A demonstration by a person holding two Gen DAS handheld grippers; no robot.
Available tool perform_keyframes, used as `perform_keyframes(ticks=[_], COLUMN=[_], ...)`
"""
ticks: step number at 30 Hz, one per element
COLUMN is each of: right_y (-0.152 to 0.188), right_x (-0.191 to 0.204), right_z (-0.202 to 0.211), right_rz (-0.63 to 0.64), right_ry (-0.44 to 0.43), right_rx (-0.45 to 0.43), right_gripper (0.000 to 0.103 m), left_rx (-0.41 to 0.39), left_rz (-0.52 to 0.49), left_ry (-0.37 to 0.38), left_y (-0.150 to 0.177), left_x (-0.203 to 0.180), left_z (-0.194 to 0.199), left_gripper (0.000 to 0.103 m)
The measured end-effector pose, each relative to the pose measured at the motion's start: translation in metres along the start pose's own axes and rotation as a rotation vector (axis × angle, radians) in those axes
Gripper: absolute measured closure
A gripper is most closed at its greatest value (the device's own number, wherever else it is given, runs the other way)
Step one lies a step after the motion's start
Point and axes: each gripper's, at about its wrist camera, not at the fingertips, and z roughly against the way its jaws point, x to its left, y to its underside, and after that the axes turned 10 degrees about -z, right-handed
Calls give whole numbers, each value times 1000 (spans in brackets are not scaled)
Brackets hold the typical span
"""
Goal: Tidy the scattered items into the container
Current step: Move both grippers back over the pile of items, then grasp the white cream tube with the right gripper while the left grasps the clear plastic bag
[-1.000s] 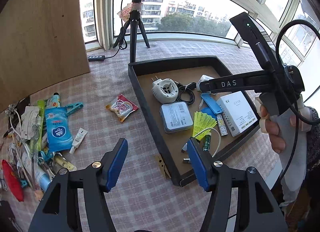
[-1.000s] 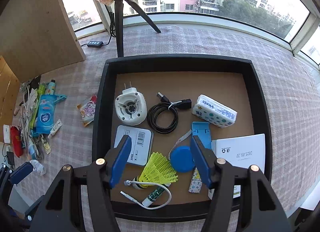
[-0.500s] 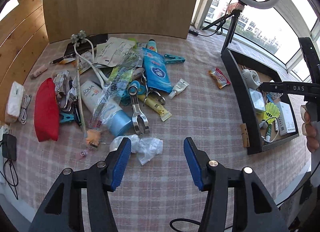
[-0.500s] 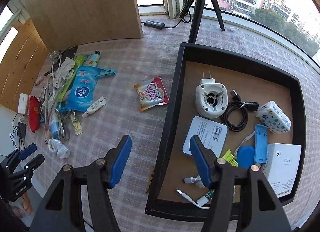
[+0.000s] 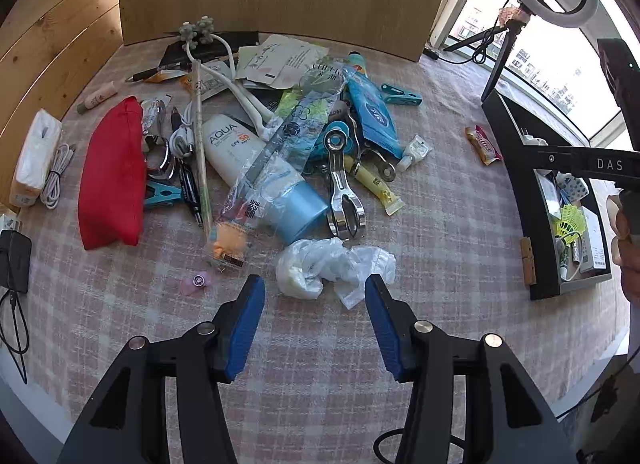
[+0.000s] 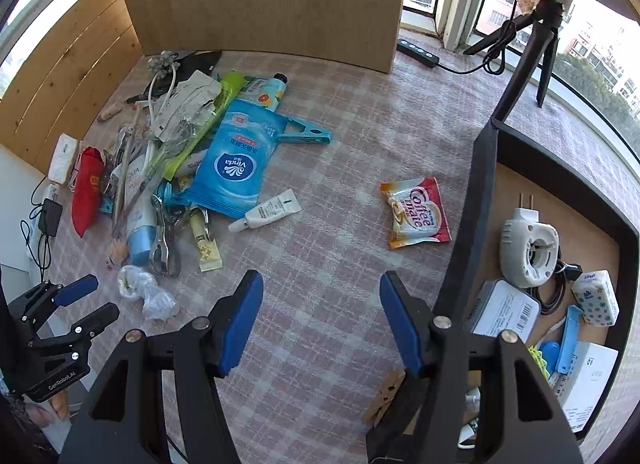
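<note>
Two grippers hang over the checked tablecloth [image 6: 340,168], both with jaws apart and nothing between them. The left gripper [image 5: 314,318] is just in front of a crumpled plastic bag [image 5: 332,264], at the near edge of the scattered pile. The right gripper [image 6: 320,320] is just left of the black tray [image 6: 480,184]; a Coffee-mate sachet [image 6: 416,216] lies beside that tray.

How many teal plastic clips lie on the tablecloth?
2: one teal clip right of the blue wipes pack, one beside the red pouch. The pile may hide more.
</note>
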Motion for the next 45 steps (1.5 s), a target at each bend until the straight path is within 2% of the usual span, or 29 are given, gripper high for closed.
perform_keyframes(ticks=[3, 7, 14, 23, 33, 35, 37, 38, 42, 45], right_y=[-9, -23, -37, -40, -44, -43, -42, -41, -34, -33], right_x=[12, 18, 18, 24, 38, 42, 46, 48, 54, 54], right_z=[-19, -44, -78, -96, -103, -104, -104, -104, -103, -103], right_rz=[4, -58, -192, -259, -249, -234, -227, -219, -175, -211], right_ry=[-11, -21, -19, -4, 80, 99, 109, 117, 152, 153], right_rx=[55, 132, 210, 231, 211, 209, 207, 204, 184, 209], right_gripper=[43, 43, 43, 44, 47, 47, 47, 47, 48, 47], left_rx=[-2, -2, 10, 26, 58, 49, 48, 52, 44, 38], left_rz=[-10, -29, -84, -140, -185, -190, -183, -179, -180, -181], left_ry=[3, -7, 9, 3, 23, 29, 29, 36, 46, 57], left_y=[-3, -7, -8, -14, -15, -16, -17, -16, -12, -10], left_x=[0, 2, -1, -2, -9, -11, -11, -12, -16, -17], left_z=[-2, -4, -12, -21, -42, -42, -43, -44, -45, -44], left_gripper=[54, 54, 54, 54, 55, 58, 70, 73, 73, 74])
